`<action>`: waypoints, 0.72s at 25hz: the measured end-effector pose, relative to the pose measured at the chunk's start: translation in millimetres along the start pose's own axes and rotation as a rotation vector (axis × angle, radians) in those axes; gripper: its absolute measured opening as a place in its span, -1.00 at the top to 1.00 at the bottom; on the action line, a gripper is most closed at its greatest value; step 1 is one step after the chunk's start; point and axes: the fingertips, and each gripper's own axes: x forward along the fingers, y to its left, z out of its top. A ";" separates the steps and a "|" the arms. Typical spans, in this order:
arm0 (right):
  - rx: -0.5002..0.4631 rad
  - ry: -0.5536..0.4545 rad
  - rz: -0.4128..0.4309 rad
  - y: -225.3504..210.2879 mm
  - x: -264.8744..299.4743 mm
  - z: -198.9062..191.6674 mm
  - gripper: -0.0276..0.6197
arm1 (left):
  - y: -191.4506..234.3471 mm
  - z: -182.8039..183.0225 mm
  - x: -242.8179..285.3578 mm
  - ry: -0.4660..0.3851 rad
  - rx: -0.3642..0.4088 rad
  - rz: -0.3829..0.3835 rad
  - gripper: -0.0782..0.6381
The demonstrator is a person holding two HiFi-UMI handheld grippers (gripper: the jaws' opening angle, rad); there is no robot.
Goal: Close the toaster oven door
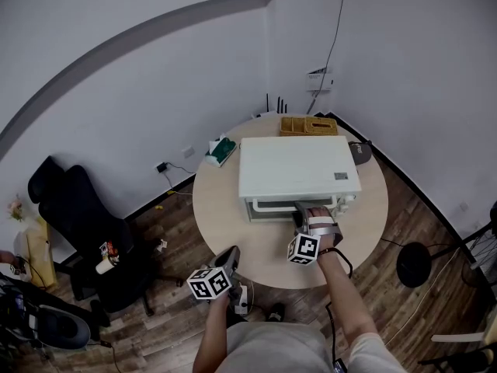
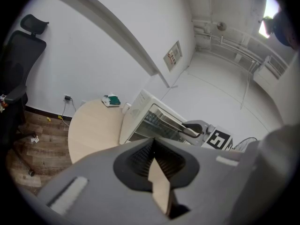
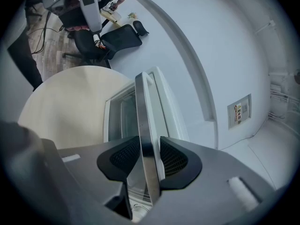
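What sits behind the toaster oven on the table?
A tan compartmented tray at the far edge of the table. The toaster oven hides its own back and anything right against it.

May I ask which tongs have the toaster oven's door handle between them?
The right tongs, clamped on the metal door handle; the left tongs are shut and empty.

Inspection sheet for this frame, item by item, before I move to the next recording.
Surface: round beige table.
Job's things: white toaster oven, door partly open.
Clutter: tissue box, wooden tray, dark object beside the oven.
Grippers: right gripper jaws on the door handle; left gripper shut, empty, off the table.
Cables: wall cable; floor cable by a socket.
Surroundings: black chair, wood floor.
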 end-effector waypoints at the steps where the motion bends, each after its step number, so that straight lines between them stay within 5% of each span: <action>1: -0.002 0.002 0.001 -0.1 0.4 0.3 0.54 | 0.3 0.7 -0.4 -0.002 0.000 0.001 0.62; 10: 0.075 0.009 0.017 2.5 -6.7 3.1 0.48 | -8.2 -1.1 -1.5 0.002 0.030 -0.001 0.62; 18: 0.402 -0.033 0.024 9.1 -37.8 14.6 0.47 | -20.6 -3.5 4.7 0.026 0.150 0.009 0.62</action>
